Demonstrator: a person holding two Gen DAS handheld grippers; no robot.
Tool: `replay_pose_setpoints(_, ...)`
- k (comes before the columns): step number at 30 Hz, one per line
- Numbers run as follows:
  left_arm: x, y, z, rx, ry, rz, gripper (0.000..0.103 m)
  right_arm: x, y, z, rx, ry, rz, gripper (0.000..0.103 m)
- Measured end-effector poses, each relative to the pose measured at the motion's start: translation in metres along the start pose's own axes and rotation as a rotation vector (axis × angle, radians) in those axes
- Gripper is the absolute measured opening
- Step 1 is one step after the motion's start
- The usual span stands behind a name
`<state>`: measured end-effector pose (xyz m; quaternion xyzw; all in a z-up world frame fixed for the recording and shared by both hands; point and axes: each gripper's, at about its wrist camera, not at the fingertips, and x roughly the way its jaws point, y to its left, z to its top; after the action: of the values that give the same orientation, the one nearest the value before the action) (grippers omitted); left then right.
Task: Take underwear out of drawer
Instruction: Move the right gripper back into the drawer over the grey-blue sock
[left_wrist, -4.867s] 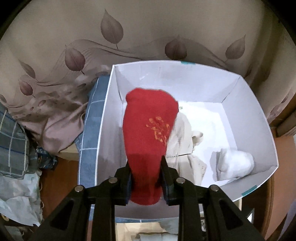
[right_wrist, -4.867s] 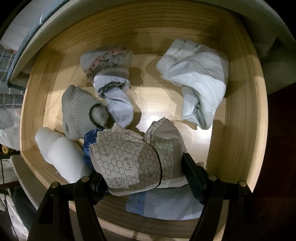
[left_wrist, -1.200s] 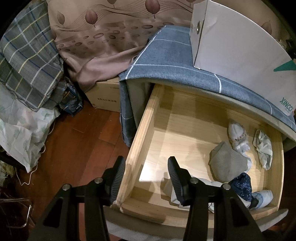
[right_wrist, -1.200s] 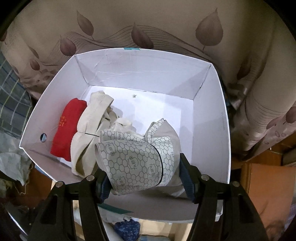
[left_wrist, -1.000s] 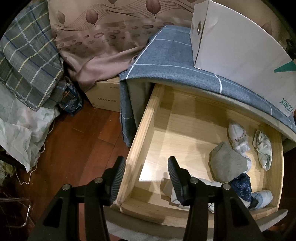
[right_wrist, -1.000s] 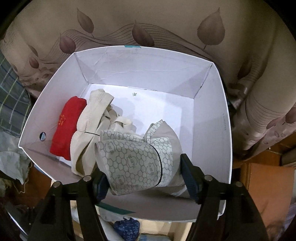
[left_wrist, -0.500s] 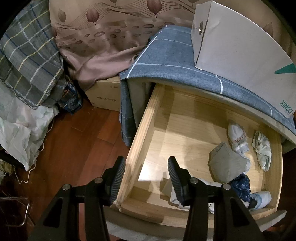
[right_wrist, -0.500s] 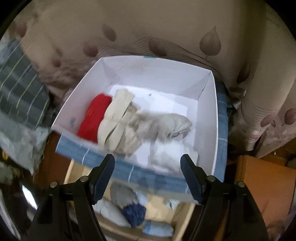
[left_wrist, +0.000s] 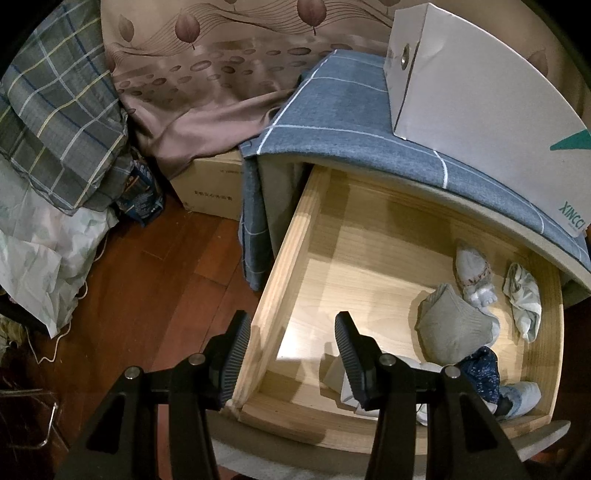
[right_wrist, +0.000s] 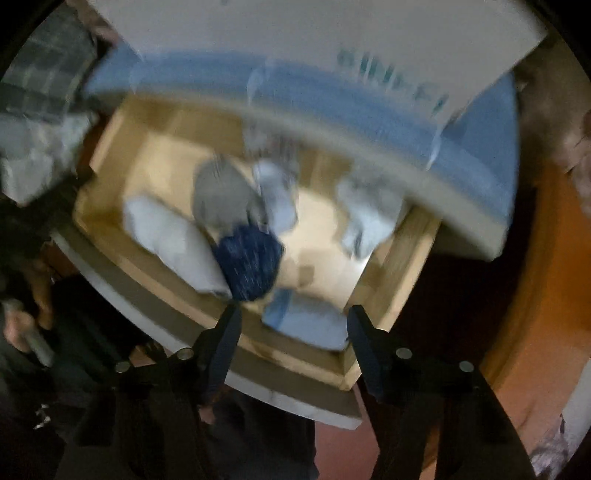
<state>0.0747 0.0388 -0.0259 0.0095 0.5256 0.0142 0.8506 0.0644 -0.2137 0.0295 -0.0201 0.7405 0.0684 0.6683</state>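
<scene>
The wooden drawer (left_wrist: 280, 266) stands pulled out. In it lie a grey knit piece (left_wrist: 454, 328), a navy piece (left_wrist: 480, 373), a white roll (left_wrist: 341, 380), a pale blue piece (left_wrist: 521, 398) and two light pieces at the back. My left gripper (left_wrist: 291, 350) hangs open over the drawer's front left corner and holds nothing. The right wrist view is blurred. There my right gripper (right_wrist: 291, 317) points down over the drawer's front, jaws closing with nothing between them. The pale blue piece (right_wrist: 306, 325) lies below it, the navy piece (right_wrist: 247, 262) just beyond.
A white cardboard box (left_wrist: 480, 85) stands on the blue checked cloth (left_wrist: 351, 114) over the cabinet top. To the left lie a brown carton (left_wrist: 210, 184), plaid bedding (left_wrist: 59, 110) and red wooden floor (left_wrist: 147, 295). A hand (right_wrist: 22, 325) shows at the right view's left edge.
My right gripper let the honeycomb-patterned underwear go into the white box, then swung down and away to above the drawer. The left gripper has not moved.
</scene>
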Motion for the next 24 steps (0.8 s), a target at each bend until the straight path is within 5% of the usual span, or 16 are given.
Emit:
replay_pose_setpoints(17, 0.000, 0.004, 0.001, -0.022, 0.005, -0.010, 0.049, 0.108, -0.004, 0.007, -0.130, 0.318, -0.049, 0.052)
replay_pose_setpoints(24, 0.000, 0.004, 0.000, -0.022, 0.006, -0.008, 0.049, 0.131, 0.004, 0.003, -0.178, 0.343, -0.060, 0.055)
